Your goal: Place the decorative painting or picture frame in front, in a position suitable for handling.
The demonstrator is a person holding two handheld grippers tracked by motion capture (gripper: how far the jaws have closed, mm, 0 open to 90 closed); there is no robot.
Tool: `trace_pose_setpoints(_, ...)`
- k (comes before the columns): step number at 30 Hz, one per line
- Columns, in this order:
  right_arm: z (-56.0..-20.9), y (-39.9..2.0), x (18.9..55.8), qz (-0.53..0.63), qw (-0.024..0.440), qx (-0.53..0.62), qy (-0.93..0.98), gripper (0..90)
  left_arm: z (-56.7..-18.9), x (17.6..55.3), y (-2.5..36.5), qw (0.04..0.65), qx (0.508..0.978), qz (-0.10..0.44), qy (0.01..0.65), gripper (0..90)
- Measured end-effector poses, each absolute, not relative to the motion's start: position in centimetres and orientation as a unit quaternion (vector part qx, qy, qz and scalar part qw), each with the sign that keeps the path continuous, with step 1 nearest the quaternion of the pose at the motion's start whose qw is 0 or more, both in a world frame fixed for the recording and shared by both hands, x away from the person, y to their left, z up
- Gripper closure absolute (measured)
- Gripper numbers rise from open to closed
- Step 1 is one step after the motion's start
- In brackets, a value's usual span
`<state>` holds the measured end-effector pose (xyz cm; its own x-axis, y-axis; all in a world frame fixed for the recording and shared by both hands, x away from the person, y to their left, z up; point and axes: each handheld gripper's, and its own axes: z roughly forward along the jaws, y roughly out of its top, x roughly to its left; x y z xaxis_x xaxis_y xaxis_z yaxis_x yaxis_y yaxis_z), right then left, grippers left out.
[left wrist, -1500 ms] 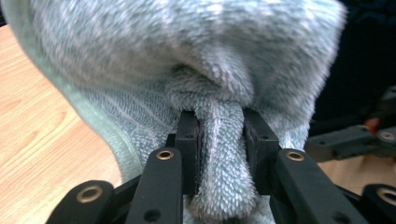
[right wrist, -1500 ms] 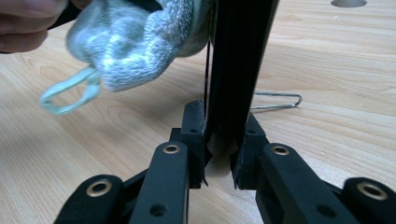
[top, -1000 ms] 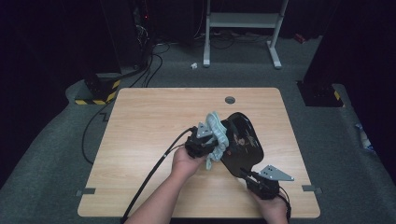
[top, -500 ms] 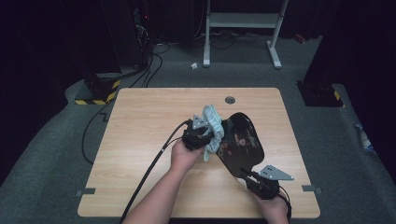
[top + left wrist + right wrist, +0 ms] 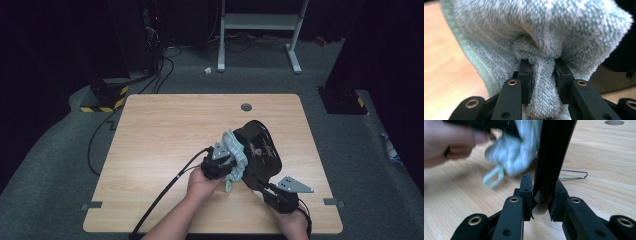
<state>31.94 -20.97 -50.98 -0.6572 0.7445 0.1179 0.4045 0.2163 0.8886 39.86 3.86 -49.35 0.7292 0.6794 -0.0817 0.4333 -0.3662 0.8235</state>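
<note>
Item: black glossy pan-shaped object point(image 5: 257, 150), tilted above the light wooden tabletop point(image 5: 160, 135), its handle clamped in the right gripper point(image 5: 541, 195) fingers. Fluffy pale blue-grey towel point(image 5: 536, 37), bunched against its left side, pinched fast between the left gripper point(image 5: 541, 75) fingers; contents of the object cannot be told

Tabletop point(image 5: 165, 145): light wood grain, rectangular with rounded corners, standing on grey carpet.
Cable hole point(image 5: 246, 107): a small round grey opening near the far edge, roughly at the middle.
Wire loop point(image 5: 574, 174): a thin metal wire shape lying flat on the wood in the right gripper view, beside the dark thing held upright there.
Near edge: the person's forearms cross it.
</note>
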Motion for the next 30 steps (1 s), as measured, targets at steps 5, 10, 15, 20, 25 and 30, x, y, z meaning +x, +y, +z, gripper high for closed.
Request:
trace_pose_setpoints(5, -51.0, -21.0, 32.0, 0.499, 0.170, 0.377, 0.761, 76.1, -50.9, 39.2, 3.4, 0.427, 0.830, 0.122, 0.338, 71.4)
trace_pose_setpoints(10, -51.0, -21.0, 32.0, 0.499, 0.171, 0.376, 0.762, 76.3, -51.5, 38.7, 3.0, 0.413, 0.842, 0.109, 0.331, 71.3)
trace_pose_setpoints(15, -51.0, -21.0, 32.0, 0.499, 0.169, 0.377, 0.762, 77.1, -50.6, 38.4, 3.3, 0.415, 0.844, 0.108, 0.323, 71.6)
trace_pose_setpoints(20, -51.0, -21.0, 32.0, 0.500, 0.172, 0.373, 0.763, 77.3, -48.3, 38.3, 3.6, 0.445, 0.830, 0.117, 0.314, 71.8)
trace_pose_setpoints(25, -51.0, -21.0, 32.1, 0.499, 0.170, 0.376, 0.762, 77.1, -45.2, 38.5, 3.2, 0.474, 0.817, 0.130, 0.301, 71.8)
trace_pose_setpoints(30, -51.0, -21.0, 32.1, 0.498, 0.172, 0.376, 0.763, 76.9, -41.5, 38.8, 2.7, 0.508, 0.799, 0.144, 0.287, 71.8)
